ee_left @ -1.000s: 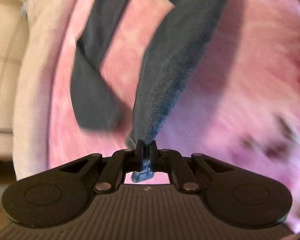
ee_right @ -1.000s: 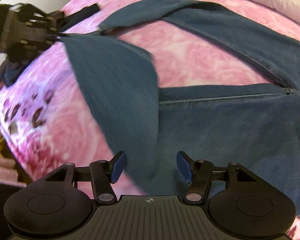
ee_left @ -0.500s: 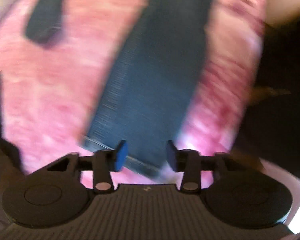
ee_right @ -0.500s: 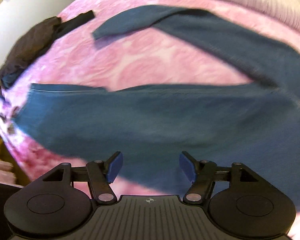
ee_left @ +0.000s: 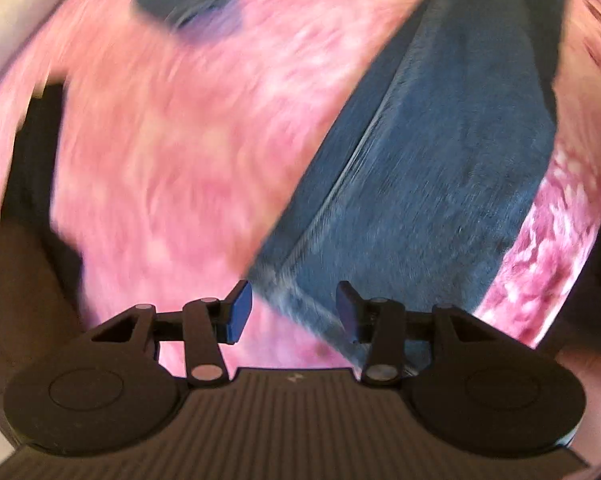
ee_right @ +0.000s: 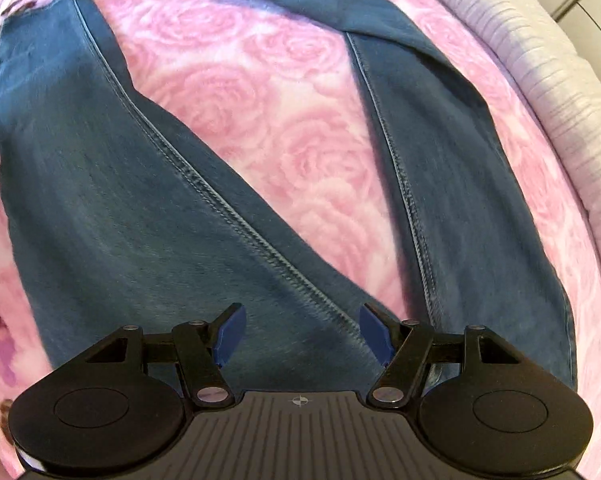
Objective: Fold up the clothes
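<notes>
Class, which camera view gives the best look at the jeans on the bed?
The right wrist view: the jeans appear sharp, both legs spread apart on the pink blanket, seams clear. The left wrist view is blurred and shows mostly one leg, plus a dark patch of the other.

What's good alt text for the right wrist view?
Blue jeans lie spread in a V on a pink rose-print blanket, the far leg's hem end folded over. The open right gripper hovers over the near end where the legs join, holding nothing; a white ribbed cover edges the right side.
</notes>
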The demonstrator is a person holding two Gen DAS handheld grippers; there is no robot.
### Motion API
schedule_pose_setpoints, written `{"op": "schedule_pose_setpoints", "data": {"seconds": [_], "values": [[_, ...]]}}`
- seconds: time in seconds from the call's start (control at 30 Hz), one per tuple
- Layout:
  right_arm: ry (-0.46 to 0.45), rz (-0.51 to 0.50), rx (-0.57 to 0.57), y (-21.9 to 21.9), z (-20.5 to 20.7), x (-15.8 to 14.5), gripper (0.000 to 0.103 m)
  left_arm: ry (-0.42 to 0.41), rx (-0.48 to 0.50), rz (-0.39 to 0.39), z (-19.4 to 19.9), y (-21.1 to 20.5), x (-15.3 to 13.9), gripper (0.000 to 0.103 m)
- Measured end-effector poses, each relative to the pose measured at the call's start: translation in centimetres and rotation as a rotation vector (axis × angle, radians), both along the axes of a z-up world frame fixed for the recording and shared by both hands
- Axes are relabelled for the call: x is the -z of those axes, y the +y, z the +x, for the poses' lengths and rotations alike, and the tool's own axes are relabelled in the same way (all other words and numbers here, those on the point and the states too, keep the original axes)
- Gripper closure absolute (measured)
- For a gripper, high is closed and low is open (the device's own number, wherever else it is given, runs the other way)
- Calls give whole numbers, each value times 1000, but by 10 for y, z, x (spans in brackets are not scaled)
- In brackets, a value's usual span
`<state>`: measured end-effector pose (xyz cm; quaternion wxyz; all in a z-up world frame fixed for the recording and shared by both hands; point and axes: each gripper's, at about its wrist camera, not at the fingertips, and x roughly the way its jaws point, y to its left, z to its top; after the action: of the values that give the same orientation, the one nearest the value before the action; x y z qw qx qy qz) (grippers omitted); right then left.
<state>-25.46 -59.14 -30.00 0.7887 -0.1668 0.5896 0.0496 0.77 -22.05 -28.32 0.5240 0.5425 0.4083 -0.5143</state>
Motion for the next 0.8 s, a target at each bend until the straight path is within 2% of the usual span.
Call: {"op": "schedule_pose_setpoints", "data": {"seconds": [0.13, 0.27, 0.37, 0.43, 0.47, 0.57, 0.67, 0.73, 0.8], "values": [[15, -3, -2, -3, 6, 9, 36, 73, -170, -49, 16, 7, 6, 63], [34, -68, -26, 2, 6, 18, 36, 145, -340, -98, 33, 13, 12, 65], [41, -115, -67, 8, 3, 21, 36, 200, -468, -135, 45, 18, 16, 71], [48, -147, -94, 10, 0, 23, 36, 214, -504, -153, 48, 20, 15, 87], [49, -163, -104, 10, -1, 24, 36, 208, -501, -161, 48, 20, 12, 100], [43, -193, -104, 7, -3, 26, 36, 273, -515, -180, 51, 20, 2, 100], [40, -210, -111, 4, -4, 28, 36, 296, -511, -190, 51, 18, -2, 99], [39, -219, -131, 3, -4, 31, 36, 298, -519, -190, 52, 15, 3, 91], [43, -224, -175, 4, -4, 34, 36, 284, -522, -185, 53, 10, 11, 78]]}}
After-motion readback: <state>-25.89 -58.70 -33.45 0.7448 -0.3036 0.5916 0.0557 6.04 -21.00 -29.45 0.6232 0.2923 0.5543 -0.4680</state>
